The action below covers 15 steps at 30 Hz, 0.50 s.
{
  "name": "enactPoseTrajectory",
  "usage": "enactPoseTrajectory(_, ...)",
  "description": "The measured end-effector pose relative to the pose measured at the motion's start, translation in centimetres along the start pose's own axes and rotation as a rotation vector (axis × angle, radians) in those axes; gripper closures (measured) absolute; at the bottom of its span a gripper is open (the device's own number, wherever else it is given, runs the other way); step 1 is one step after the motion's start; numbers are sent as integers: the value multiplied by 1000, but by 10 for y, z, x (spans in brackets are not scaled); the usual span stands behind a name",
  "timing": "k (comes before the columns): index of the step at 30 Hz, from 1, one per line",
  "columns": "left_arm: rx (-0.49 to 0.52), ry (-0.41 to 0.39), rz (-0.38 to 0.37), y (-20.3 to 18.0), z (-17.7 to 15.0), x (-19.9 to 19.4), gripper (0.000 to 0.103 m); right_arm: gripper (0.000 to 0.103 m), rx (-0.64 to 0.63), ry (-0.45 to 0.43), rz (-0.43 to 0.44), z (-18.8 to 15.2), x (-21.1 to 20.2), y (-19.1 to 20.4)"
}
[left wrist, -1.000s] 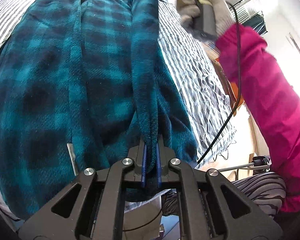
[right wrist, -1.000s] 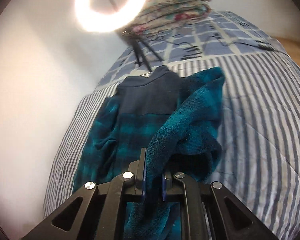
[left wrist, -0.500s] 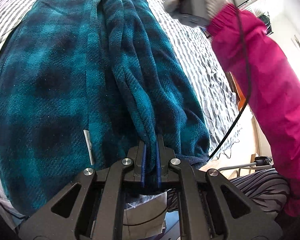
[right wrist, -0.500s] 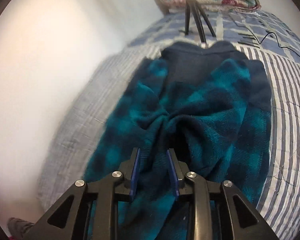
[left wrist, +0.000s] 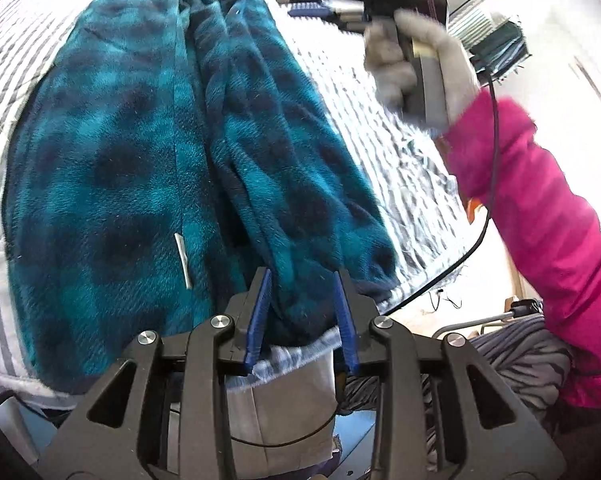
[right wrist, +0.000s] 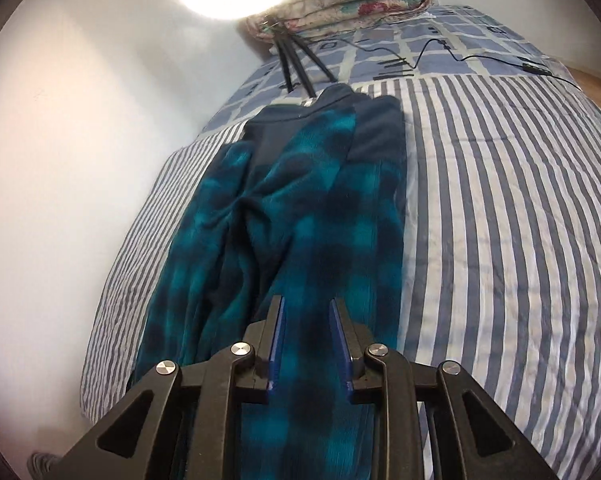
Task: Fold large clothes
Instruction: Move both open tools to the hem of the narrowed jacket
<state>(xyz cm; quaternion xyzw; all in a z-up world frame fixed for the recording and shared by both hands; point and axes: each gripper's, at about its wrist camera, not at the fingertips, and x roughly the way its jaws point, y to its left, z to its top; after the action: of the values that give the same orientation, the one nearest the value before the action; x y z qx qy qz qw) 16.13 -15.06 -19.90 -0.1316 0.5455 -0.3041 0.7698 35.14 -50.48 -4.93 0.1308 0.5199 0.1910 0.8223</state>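
Plush plaid fleece jacket (left wrist: 148, 152): soft, bulky, limp, likely sagging. Left hand-held gripper (left wrist: 302, 276) just opened, hem loose between jaws; right hand-held gripper (right wrist: 306, 308) parted, gripping nothing. Best pinched at hem ahead.

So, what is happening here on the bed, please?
A person with a two-finger gripper in each hand is folding a teal plaid fleece garment on a striped bedspread. One side is already folded over the middle. The left gripper has just been opening, with the fleece edge loose between its jaws. The right gripper is open above the garment, holding nothing, in a gloved hand.
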Motion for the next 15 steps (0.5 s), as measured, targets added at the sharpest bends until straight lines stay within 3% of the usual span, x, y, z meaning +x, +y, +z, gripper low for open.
enactPoseTrajectory(7,53,-75,-26,0,-12,-41,72,79,-119,16,-24,-73,-30,27)
enactPoseTrajectory(11,49,-135,58,15,-12,-58,72,79,-144,37,12,-107,-21,47)
enactPoseTrajectory(13,20,-171,95,28,-13,-70,72,79,-193,90,30,-128,-6,67)
enactPoseTrajectory(15,-8,-199,126,41,-12,-79,72,78,-298,160,-3,-151,14,88)
